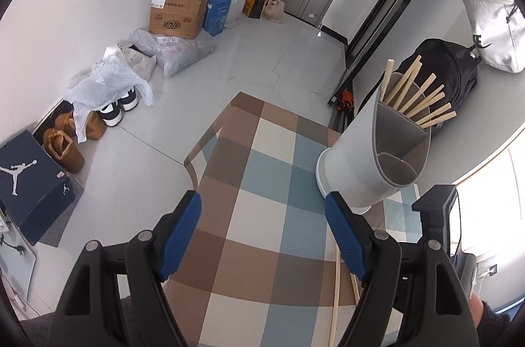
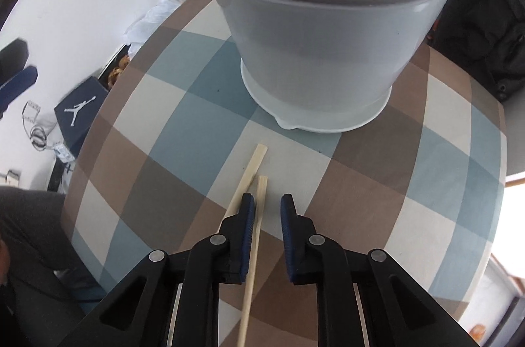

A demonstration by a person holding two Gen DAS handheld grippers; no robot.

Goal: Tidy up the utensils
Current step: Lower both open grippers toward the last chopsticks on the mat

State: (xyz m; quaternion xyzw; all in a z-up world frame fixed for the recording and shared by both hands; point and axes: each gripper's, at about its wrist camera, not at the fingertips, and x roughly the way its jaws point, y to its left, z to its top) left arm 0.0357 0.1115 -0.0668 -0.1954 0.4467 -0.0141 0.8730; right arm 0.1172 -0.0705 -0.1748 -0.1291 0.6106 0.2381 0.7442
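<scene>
The right hand-held gripper (image 2: 265, 209), jaws narrowed around one chopstick (image 2: 258, 215) on the counter (image 2: 393, 183) but not yet pinching, risks dragging its neighbour (image 2: 246, 173); the left hand-held gripper (image 1: 262, 215) hangs wide open, empty.

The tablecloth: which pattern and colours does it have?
The tablecloth is checked in brown, blue and cream; the right wrist view shows it best.
</scene>
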